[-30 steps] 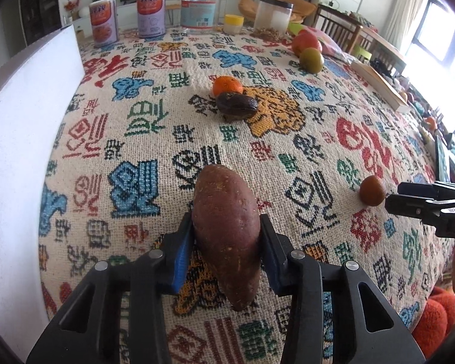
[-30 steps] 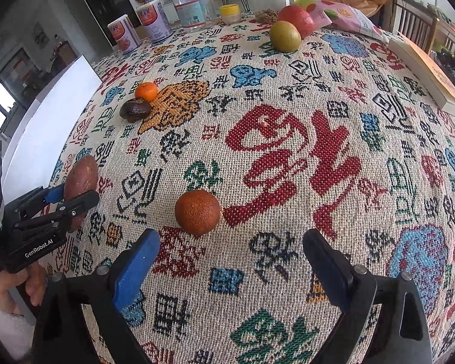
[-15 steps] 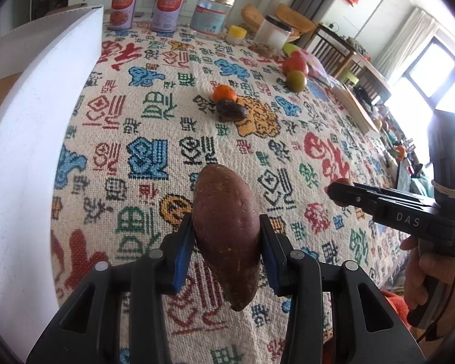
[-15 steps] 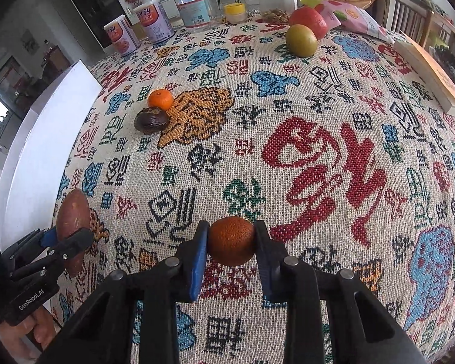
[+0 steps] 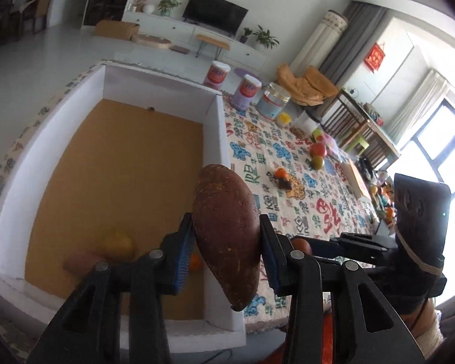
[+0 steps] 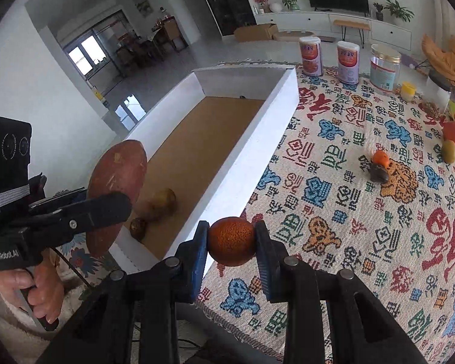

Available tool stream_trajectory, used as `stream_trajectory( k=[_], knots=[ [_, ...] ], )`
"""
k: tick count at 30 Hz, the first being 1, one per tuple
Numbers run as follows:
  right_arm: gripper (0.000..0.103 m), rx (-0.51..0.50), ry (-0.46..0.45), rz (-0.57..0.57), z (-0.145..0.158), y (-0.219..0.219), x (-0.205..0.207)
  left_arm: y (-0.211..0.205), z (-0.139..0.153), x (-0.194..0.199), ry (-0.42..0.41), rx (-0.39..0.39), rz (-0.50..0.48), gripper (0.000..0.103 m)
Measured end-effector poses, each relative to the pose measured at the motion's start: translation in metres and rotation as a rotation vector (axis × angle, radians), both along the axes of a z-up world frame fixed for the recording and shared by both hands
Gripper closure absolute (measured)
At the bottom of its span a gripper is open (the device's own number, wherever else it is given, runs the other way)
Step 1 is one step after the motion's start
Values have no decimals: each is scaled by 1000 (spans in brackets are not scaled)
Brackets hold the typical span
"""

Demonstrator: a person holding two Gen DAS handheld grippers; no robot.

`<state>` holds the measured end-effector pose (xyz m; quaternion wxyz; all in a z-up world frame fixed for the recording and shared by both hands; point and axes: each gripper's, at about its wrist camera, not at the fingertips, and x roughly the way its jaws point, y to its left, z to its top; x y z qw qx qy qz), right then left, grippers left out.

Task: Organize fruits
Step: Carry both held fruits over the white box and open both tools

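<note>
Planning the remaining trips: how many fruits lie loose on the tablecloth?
4: a tangerine and a dark fruit side by side; farther right, a red fruit beside a green fruit. Others may be hidden.

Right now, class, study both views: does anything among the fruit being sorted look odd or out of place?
Yes: the left claw grips a sweet potato, not a fruit, near the white box. The right claw holds an orange.
</note>
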<state>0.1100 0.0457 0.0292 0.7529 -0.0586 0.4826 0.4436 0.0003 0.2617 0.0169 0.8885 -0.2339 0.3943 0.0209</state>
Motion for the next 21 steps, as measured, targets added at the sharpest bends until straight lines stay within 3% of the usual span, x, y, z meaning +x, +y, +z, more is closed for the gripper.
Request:
stream_trajectory(
  k=[3,6,12,14,16,18,21],
  knots=[
    [73,-20,32,96,-17,48,-21,38,-30,-3,86,53,116,61],
    [73,-70,44,149,-39,81,-35,61,-59,-8,149,38,179,61],
    [71,-163,24,173,-69,111,-43,64,-87,-9,216,75,251,60],
    [67,-166,23,171,-71,111,-42,61,-83,-5,201,104,259,51],
    [50,-139,9,160,-65,105,-38,55,-73,-2,165,140,270,22],
    [40,-92,-26,136,-53,90,-33,47,-57,2,102,177,280,16],
    [28,-42,-103,77,-31,58,-23,26,-33,8,7,176,247,16]
  ],
)
